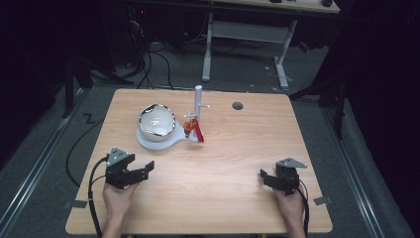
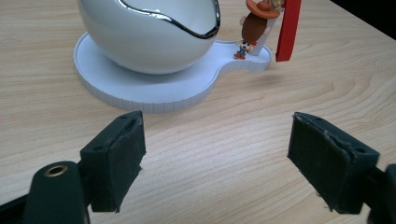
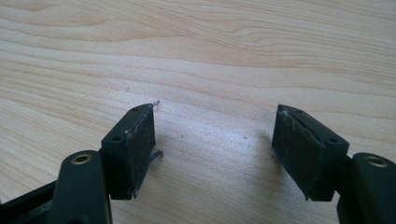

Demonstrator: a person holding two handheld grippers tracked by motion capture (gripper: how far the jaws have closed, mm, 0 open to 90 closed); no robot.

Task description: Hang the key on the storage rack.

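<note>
Left gripper [image 1: 141, 171] and right gripper [image 1: 267, 178] low over the near edge of the light wooden table [image 1: 237, 148], both spread, nothing between the jaws. Past the left one: glossy white egg-shaped bowl with chrome rim [image 1: 156, 121], on a white ribbed-edge base [image 1: 148, 144], table centre-left. Left gripper view adds a small cowboy figurine [image 2: 254, 25] and a red strap [image 2: 288, 30]; high view shows the white post [image 1: 198, 101].

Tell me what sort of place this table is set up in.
Probably a lab or workshop set up for recording. A bare wooden table stands on a grey floor, cables trail across the floor behind it, and a white-legged desk stands farther back in a dark room.
</note>
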